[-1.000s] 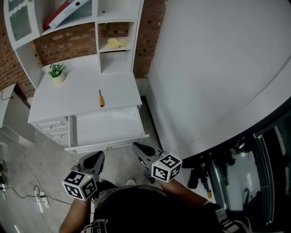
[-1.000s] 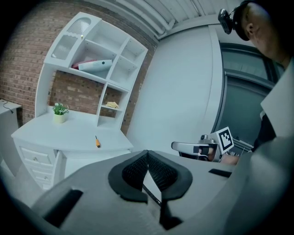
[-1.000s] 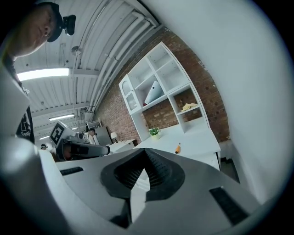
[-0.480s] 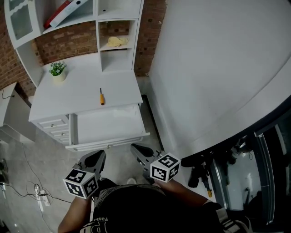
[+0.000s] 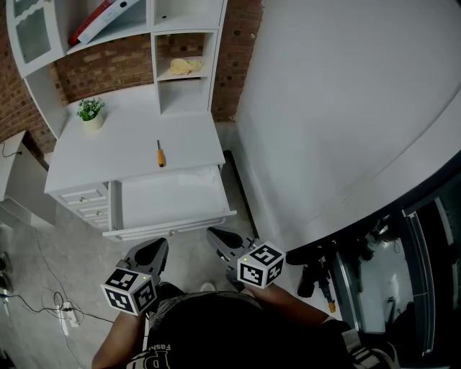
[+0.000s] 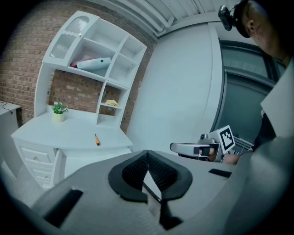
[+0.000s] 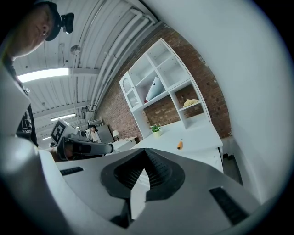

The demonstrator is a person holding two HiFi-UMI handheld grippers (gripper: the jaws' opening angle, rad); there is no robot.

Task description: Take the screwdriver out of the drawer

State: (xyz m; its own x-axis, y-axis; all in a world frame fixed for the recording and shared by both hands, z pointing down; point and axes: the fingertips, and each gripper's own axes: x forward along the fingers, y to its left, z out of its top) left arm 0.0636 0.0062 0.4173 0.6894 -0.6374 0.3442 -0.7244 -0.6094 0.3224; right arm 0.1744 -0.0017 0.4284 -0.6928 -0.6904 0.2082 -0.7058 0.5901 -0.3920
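The screwdriver [image 5: 160, 154], orange-handled with a dark shaft, lies on the white desk top [image 5: 122, 148], just behind the open drawer [image 5: 173, 226]. The drawer's white inside looks bare. My left gripper [image 5: 157, 246] and right gripper [image 5: 214, 234] hang low in front of the drawer, apart from it. Both are shut with nothing between their jaws. In the left gripper view the screwdriver [image 6: 97, 140] lies far ahead beyond the shut left gripper [image 6: 147, 153]. The right gripper view shows the screwdriver [image 7: 180, 145] small and distant past the right gripper [image 7: 145, 153].
A small potted plant [image 5: 91, 112] stands at the desk's back left. White shelves [image 5: 184, 67] behind hold a yellow item and a red folder [image 5: 94, 21]. Small closed drawers [image 5: 85, 199] sit left of the open one. A curved white wall [image 5: 338, 108] fills the right. Cables [image 5: 63, 313] lie on the floor.
Almost nothing: both shut grippers stay in front of the open drawer, and the head view has only drifted a little.
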